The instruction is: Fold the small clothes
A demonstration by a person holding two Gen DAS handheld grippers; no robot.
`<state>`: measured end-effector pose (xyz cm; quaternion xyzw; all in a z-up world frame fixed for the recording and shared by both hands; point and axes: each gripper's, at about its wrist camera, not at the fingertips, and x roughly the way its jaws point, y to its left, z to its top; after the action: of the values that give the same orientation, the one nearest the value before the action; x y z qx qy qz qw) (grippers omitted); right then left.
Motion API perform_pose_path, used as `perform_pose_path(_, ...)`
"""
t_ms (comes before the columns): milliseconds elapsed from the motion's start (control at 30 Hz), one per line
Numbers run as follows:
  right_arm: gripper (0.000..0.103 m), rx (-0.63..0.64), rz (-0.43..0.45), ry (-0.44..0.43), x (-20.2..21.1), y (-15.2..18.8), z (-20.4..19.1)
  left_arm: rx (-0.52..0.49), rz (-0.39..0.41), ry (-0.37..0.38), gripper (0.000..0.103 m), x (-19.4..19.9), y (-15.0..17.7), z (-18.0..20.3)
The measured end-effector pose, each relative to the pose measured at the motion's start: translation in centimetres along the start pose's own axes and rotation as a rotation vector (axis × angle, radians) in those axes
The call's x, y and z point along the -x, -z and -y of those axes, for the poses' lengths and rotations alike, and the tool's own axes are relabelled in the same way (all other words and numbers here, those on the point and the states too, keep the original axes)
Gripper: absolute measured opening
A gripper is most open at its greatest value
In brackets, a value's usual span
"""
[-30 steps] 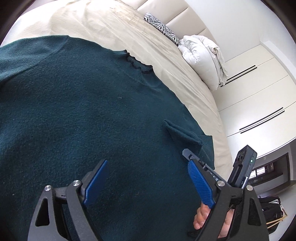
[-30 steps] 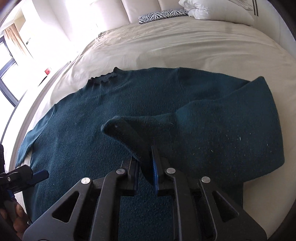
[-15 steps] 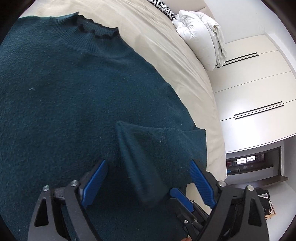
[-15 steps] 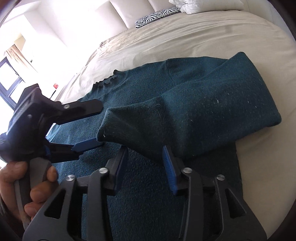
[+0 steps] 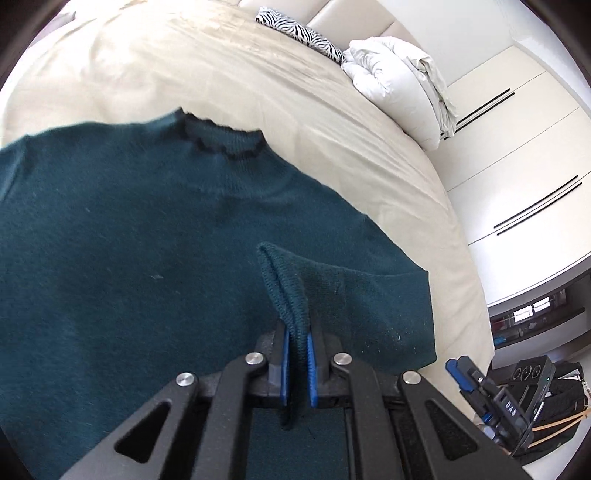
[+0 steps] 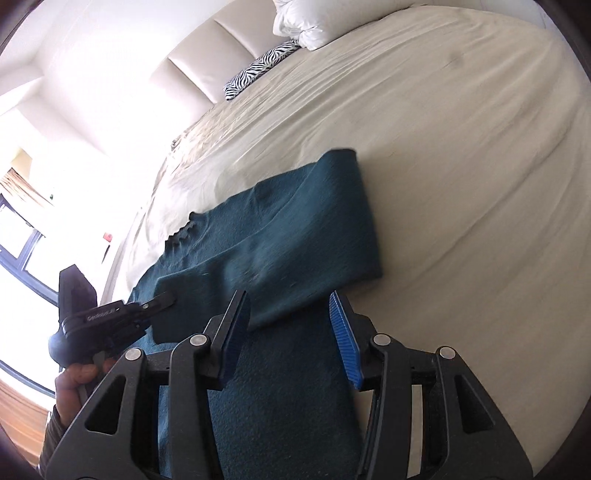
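Note:
A dark teal sweater (image 5: 140, 236) lies flat on the bed, collar (image 5: 221, 138) toward the headboard. Its right sleeve (image 6: 295, 236) is folded across the body. My left gripper (image 5: 295, 354) is shut on the sleeve's cuff (image 5: 284, 291), holding it just above the body; it also shows in the right wrist view (image 6: 162, 301). My right gripper (image 6: 290, 325) is open and empty, above the sweater's lower body beside the folded sleeve; it also shows at the edge of the left wrist view (image 5: 465, 373).
The beige bed sheet (image 6: 461, 184) spreads to the right and beyond the sweater. A zebra-print cushion (image 5: 299, 35) and a white duvet bundle (image 5: 399, 81) lie by the headboard. White wardrobe doors (image 5: 517, 147) stand past the bed. A window (image 6: 22, 266) is at left.
The sleeve cuff passed from my right gripper to my left. My right gripper opened and drew back right; my left gripper closed on the cuff.

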<state>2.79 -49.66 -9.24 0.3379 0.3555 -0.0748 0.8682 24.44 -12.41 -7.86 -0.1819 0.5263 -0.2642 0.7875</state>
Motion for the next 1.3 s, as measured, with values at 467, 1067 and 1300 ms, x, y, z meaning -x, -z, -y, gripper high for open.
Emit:
perform_pose_path(467,0.044,-0.043,-0.068,0.068,-7.5,-8.2,1.1,0.042,0.128,-0.104,0.009,2.0,-0.5,-5.9)
perform_pose_path(1067,0.043,-0.117,-0.141,0.020,-14.5,-10.9,-0.3,0.063,0.310,-0.151,0.009,4.4,0.8,-9.1)
perform_pose_path(1300,0.027,-0.080,-0.200,0.018,-17.2,-11.0,-1.6,0.090,0.282,-0.135,0.009,4.2,1.0,-9.8)
